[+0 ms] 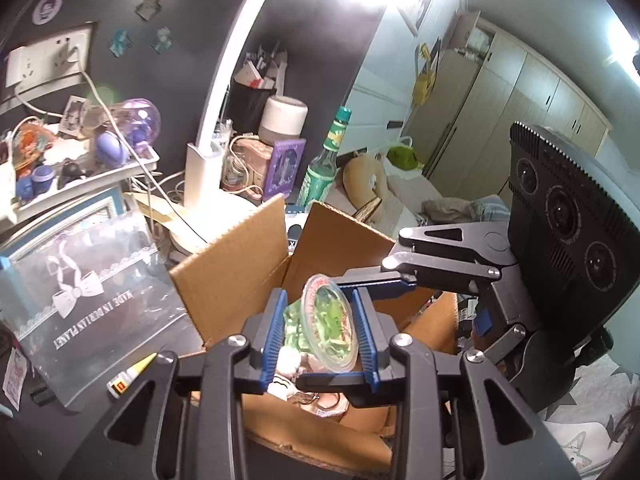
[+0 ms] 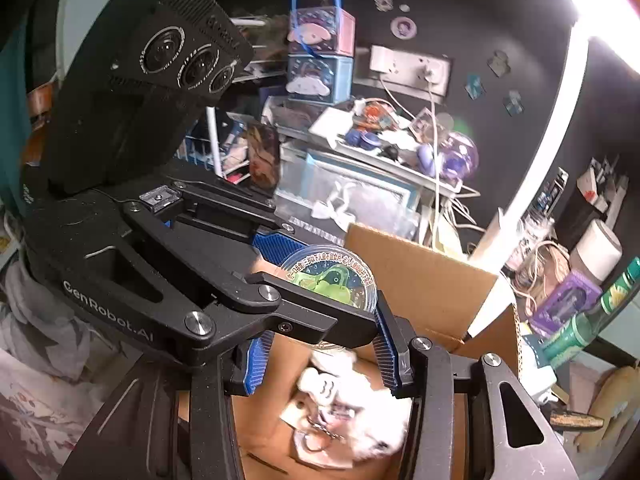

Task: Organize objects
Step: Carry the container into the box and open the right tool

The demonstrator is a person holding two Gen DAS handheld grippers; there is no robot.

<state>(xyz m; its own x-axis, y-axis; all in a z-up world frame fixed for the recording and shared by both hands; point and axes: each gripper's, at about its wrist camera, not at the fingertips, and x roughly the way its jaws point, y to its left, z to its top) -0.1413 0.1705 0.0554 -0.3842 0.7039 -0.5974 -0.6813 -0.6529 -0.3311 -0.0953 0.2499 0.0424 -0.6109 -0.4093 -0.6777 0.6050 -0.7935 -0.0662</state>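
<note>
Clear round jelly cup (image 1: 330, 322) with green contents clamped between left gripper (image 1: 320, 332) pads above open cardboard box (image 1: 236, 256), right gripper (image 2: 324, 364) jaws parted, empty, white plush toy (image 2: 352, 412) lay inside box

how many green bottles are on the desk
1: a tall green glass bottle with a green cap stands behind the open cardboard box, beside the purple case. Clutter may hide others.
</note>
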